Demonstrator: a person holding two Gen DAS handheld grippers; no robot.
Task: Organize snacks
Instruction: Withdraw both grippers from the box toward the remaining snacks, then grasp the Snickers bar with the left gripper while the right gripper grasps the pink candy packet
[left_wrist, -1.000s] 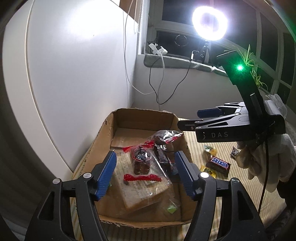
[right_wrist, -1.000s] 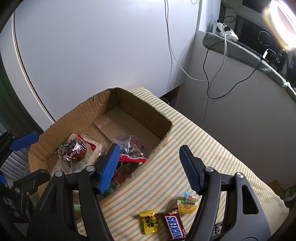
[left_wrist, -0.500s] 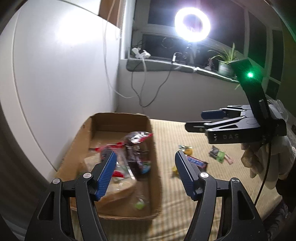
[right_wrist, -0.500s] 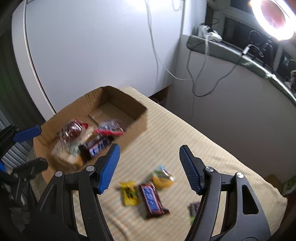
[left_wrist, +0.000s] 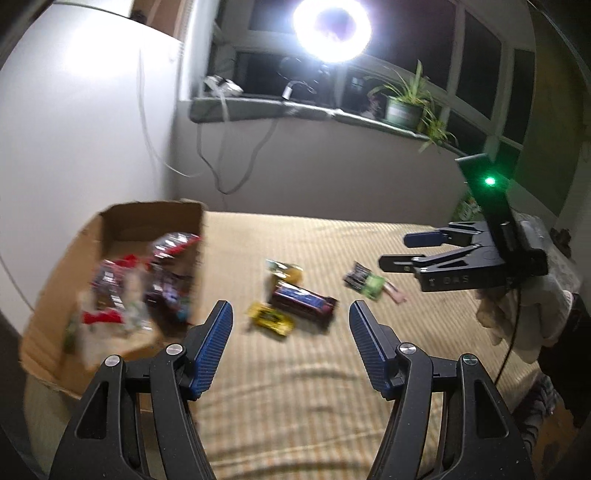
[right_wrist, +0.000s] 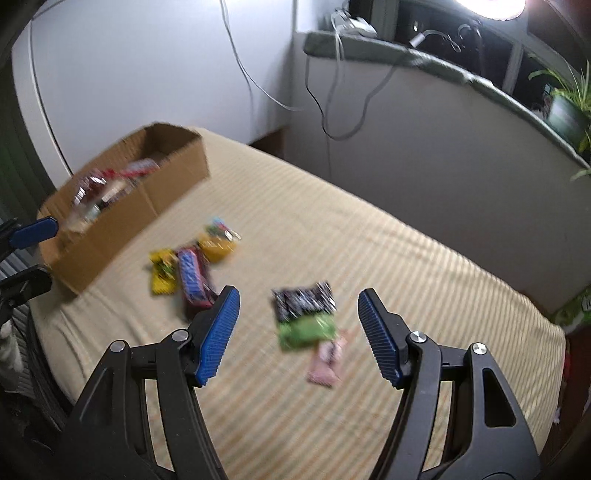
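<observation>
With both pairs of jaws released and nothing between them, I note my right gripper (right_wrist: 295, 328) framing the dark-and-green packet (right_wrist: 304, 314) at lower centre of the right wrist view, a pink packet (right_wrist: 327, 363) just below it. My left gripper (left_wrist: 290, 343) hangs over the striped mattress (left_wrist: 369, 251), its fingers bracketing the brown chocolate bar (left_wrist: 303, 304) and yellow candy (left_wrist: 271, 319) at frame centre; an orange-yellow packet (left_wrist: 286, 271) lies just above them. The cardboard box (left_wrist: 110, 221), already holding several snacks, sits at left. Risk: the packets overlap or touch, so a closing pinch could drag two at once or flick one aside; motion blur also suggests a hasty descent could miss. Against the earlier frames, both views have swung away from the box toward the loose snacks, jaw spacing unchanged.
</observation>
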